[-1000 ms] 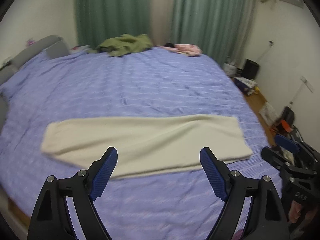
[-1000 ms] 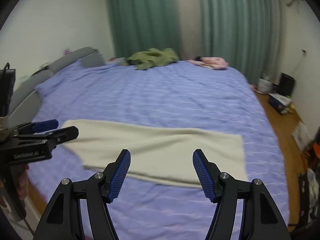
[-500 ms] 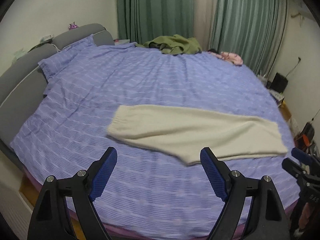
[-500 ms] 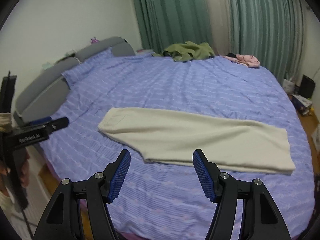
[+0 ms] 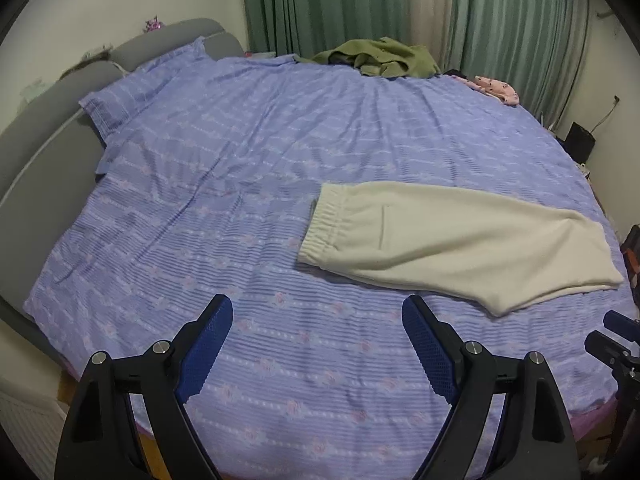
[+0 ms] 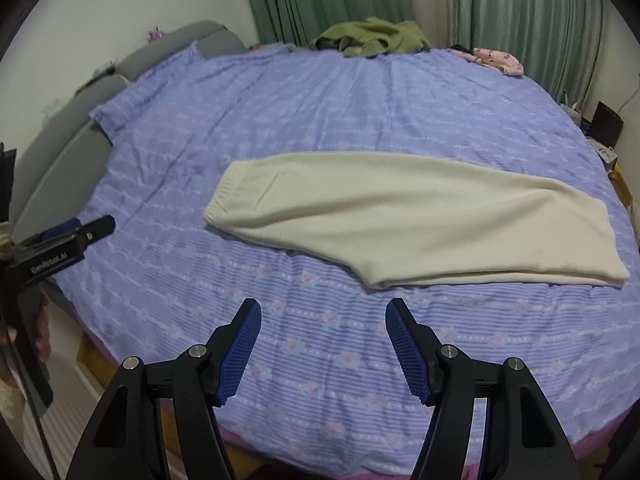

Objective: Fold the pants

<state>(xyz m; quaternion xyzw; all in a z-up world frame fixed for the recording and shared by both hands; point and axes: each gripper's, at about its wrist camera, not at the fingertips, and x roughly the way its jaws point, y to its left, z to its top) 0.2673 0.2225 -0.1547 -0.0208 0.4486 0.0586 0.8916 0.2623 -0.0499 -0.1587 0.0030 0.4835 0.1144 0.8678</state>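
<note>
A bedroom with green curtains (image 5: 520,40) holds a wide bed (image 5: 240,160) in a lilac striped cover. Over its near edge the left gripper (image 5: 318,344) and right gripper (image 6: 323,340) hang with jaws apart, gripping nothing. Beyond them, toward the bed's right side, lie the cream pants (image 6: 400,216), apparently already halved lengthwise (leg on leg); the crosswise folds remain. The left tool's side reads roughly "GenRobot.AI".

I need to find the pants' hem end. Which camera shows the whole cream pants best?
The right wrist view: the cream pants lie whole on the bedspread, from waistband to hem. In the left wrist view the pants sit far right, their hem end squeezed against the frame's distorted edge.
</note>
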